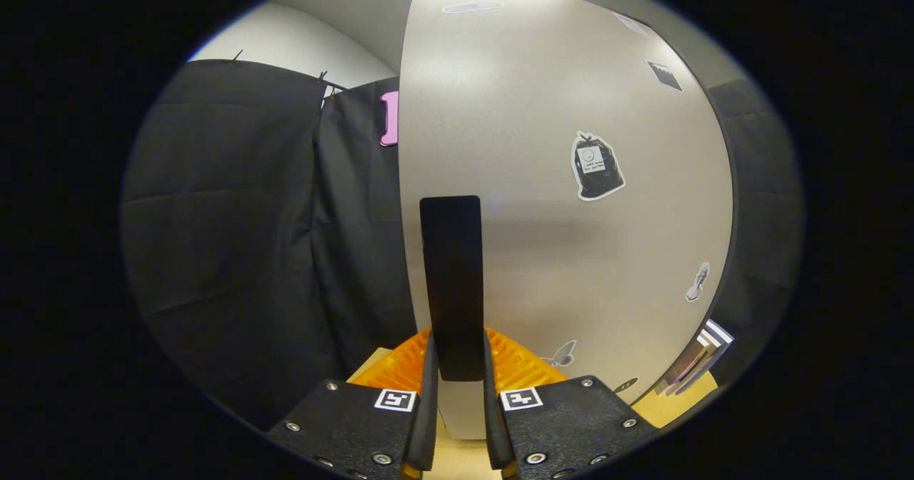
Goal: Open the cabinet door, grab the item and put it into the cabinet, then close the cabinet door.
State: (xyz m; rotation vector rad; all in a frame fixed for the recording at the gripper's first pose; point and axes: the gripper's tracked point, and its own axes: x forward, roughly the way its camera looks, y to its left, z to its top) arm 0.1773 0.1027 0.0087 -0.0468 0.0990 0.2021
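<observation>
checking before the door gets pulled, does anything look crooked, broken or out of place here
Nothing stands out. The hand-held gripper has both fingers closed on the black handle, which stands upright on the cabinet door. The door's stickers lie flat, and its surface shows no damage.

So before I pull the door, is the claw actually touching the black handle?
Touching. The gripper view shows the black handle on the cabinet door running down between the claw fingers, both sides pressed against it with no gap.

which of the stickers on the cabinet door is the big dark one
The bag-shaped sticker high on the cabinet door, up beyond the black handle between the gripper fingers. The other stickers are much smaller.
</observation>
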